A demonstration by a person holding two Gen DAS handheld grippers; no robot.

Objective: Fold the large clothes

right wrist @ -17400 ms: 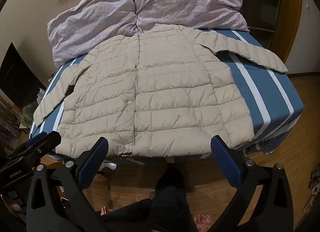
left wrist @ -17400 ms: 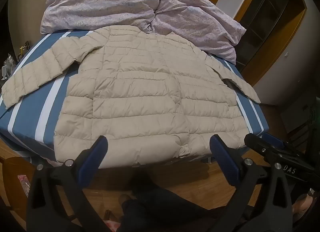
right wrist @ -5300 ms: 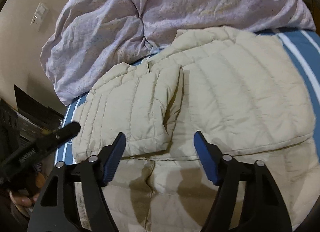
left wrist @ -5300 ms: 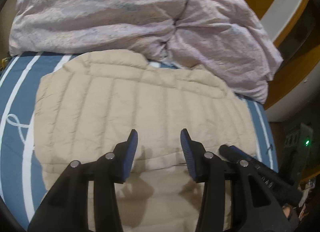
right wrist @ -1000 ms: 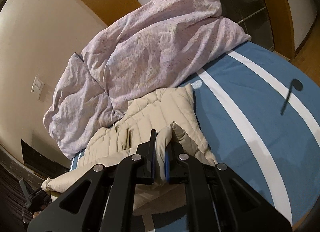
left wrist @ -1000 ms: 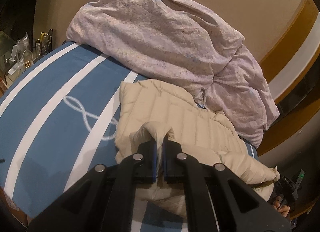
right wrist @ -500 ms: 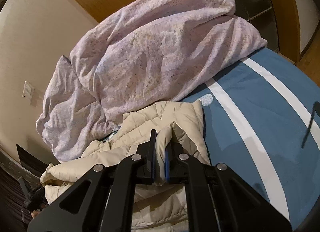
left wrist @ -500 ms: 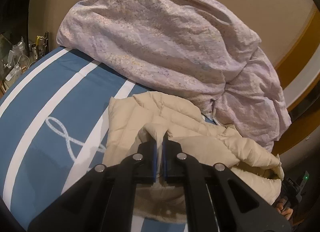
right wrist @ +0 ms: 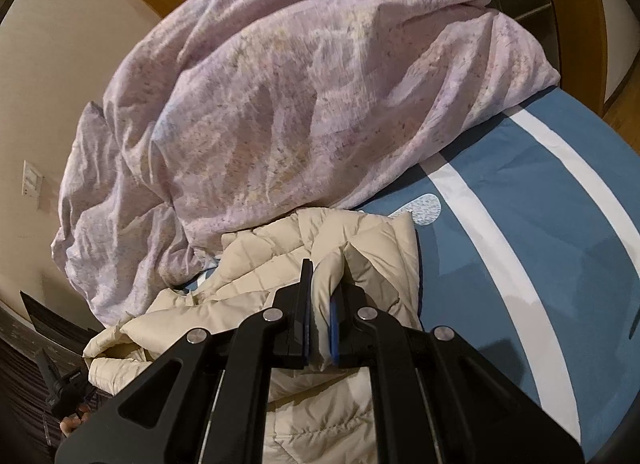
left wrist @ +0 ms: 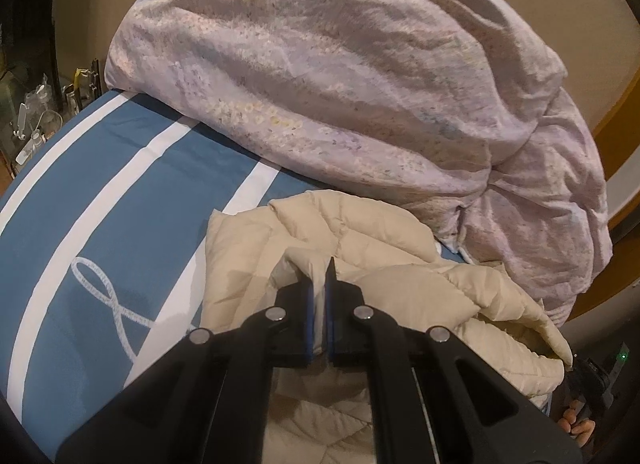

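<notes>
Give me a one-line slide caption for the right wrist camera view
Right gripper shut on a fold of the beige puffer jacket, on the blue striped bedsheet beside the lilac duvet.

bedding: lilac duvet [left wrist: 360,76] heaped | sheet: blue, white-striped [right wrist: 540,232]

No legible text anywhere.

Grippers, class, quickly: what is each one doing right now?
Left gripper: shut on the jacket.
Right gripper: shut on the jacket.
</notes>
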